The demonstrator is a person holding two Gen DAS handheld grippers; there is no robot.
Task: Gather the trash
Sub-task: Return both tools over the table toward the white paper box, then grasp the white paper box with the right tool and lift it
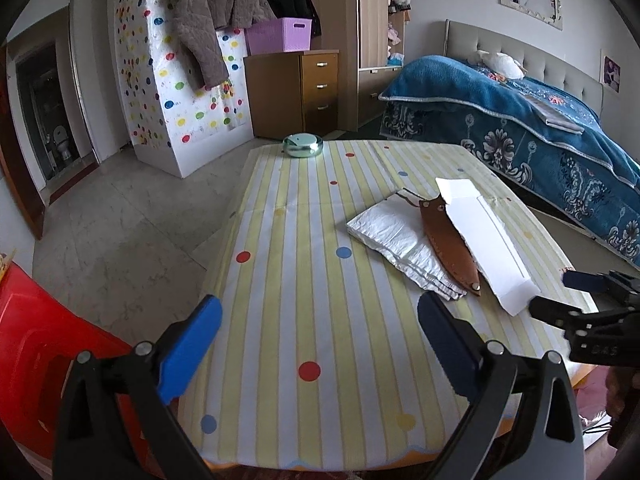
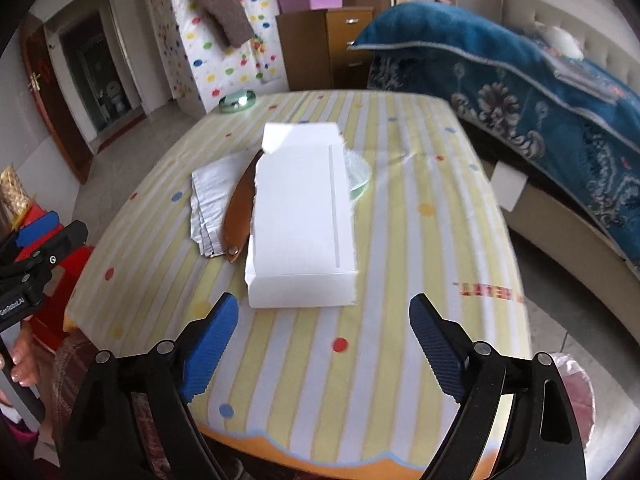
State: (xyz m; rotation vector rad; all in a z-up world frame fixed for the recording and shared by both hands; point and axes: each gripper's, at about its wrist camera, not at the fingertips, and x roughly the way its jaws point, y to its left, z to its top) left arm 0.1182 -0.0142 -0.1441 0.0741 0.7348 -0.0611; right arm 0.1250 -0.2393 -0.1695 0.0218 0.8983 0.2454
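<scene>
I am holding my right gripper (image 2: 324, 344) wide and empty just short of the box (image 2: 302, 220) lying flat on the surface (image 2: 420, 260), and closing there risks shoving it away or snagging the cloth.

**Stripes, spots and a blue bed**

The tablecloth (image 2: 304, 360) runs in yellow and white stripes with red, blue and yellow dots. On it lie a white envelope (image 2: 300, 216), a brown leather sheath (image 2: 238, 208) and silvery white wrapping (image 2: 210, 196). At two o'clock, a blue floral bedspread (image 1: 540, 132).
</scene>
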